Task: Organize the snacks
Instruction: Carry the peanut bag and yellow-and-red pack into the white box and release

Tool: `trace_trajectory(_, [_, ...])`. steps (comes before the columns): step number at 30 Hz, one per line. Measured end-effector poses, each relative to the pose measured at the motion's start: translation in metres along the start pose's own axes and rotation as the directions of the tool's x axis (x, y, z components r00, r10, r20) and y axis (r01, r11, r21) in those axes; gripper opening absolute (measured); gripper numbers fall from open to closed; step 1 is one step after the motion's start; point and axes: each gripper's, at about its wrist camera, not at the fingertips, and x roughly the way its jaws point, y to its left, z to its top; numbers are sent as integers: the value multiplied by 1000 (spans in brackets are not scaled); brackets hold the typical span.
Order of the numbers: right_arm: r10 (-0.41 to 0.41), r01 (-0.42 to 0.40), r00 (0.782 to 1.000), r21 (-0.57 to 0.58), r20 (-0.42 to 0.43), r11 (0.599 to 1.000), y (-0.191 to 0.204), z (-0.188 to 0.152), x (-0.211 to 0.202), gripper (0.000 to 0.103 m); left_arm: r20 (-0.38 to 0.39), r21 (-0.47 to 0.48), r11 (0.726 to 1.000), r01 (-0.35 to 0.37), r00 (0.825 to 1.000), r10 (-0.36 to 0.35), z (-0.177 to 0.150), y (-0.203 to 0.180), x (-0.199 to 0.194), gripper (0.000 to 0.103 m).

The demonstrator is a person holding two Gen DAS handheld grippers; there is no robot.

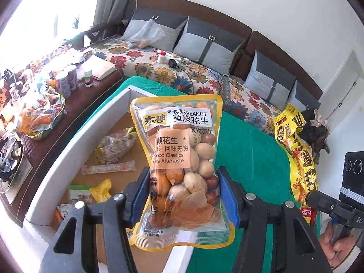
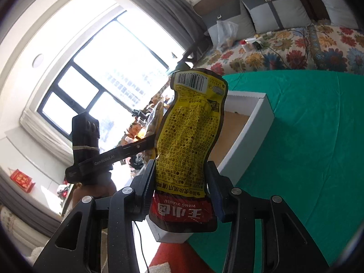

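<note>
My left gripper [image 1: 183, 195] is shut on a clear, yellow-edged bag of coated peanuts [image 1: 179, 157], held upright above a white-walled cardboard box [image 1: 75, 159]. Several snack packets [image 1: 113, 147] lie on the box floor. My right gripper [image 2: 180, 188] is shut on a yellow snack pouch [image 2: 188, 141] with a barcode at its top and a red band at the bottom, raised above the box's near corner [image 2: 250, 132]. In the left wrist view that yellow pouch [image 1: 295, 150] hangs at the right, with the other gripper's body and a hand [image 1: 334, 243] below it.
The box sits on a green cloth [image 1: 250, 150] [image 2: 307, 147]. A sofa with a floral cover [image 1: 159, 68] and grey cushions lies behind. A side table [image 1: 45, 136] at the left is crowded with cans, bottles and a snack tray. A bright window [image 2: 95, 79] fills the right wrist view's left.
</note>
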Motion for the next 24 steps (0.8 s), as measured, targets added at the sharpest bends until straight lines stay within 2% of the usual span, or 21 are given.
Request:
trace_trajectory(2, [-32, 32, 999, -41, -4, 999, 15, 7, 37, 64, 24, -10, 993, -119, 993, 119, -3, 28, -4, 64])
trace_trajectory(4, [-96, 96, 995, -99, 5, 990, 24, 10, 65, 75, 16, 8, 982, -189, 982, 189, -11, 41, -2, 74])
trace_trajectory(5, [-133, 134, 991, -129, 10, 983, 26, 9, 74, 75, 16, 12, 977, -212, 977, 212, -17, 46, -5, 79])
trace_trajectory(7, [-204, 204, 979, -179, 20, 962, 24, 5, 83, 75, 41, 32, 969, -246, 969, 245, -36, 49, -8, 79])
trace_trajectory(9, [-242, 243, 970, -211, 33, 947, 19, 1, 83, 75, 81, 57, 954, -294, 954, 289, -53, 46, -20, 80])
trace_trajectory(13, [-357, 352, 933, -281, 33, 893, 5, -8, 79, 80, 166, 81, 926, -370, 921, 353, -85, 14, -39, 89])
trace_trajectory(14, [-384, 375, 923, -299, 31, 877, 4, -8, 80, 84, 186, 73, 918, -389, 910, 371, -91, 7, -42, 92])
trace_trajectory(15, [-406, 396, 913, -319, 38, 861, 3, -10, 78, 85, 203, 57, 906, -418, 894, 400, -94, -1, -47, 100])
trace_trajectory(17, [-438, 434, 896, -356, 74, 828, 7, -15, 71, 85, 245, 18, 889, -457, 864, 439, -102, -12, -54, 103])
trace_trajectory(18, [-444, 442, 892, -370, 85, 817, 9, -18, 68, 85, 259, 4, 891, -454, 861, 437, -106, -16, -57, 103])
trace_trajectory(21, [-444, 445, 890, -398, 100, 802, 21, -24, 63, 87, 216, -20, 915, -403, 892, 397, -109, -19, -57, 103])
trace_trajectory(22, [-444, 445, 890, -408, 104, 797, 24, -24, 62, 87, 203, -30, 915, -401, 894, 399, -110, -19, -56, 103])
trace_trajectory(24, [-444, 448, 888, -429, 114, 785, 32, -26, 63, 87, 202, -43, 905, -423, 883, 423, -113, -20, -58, 103])
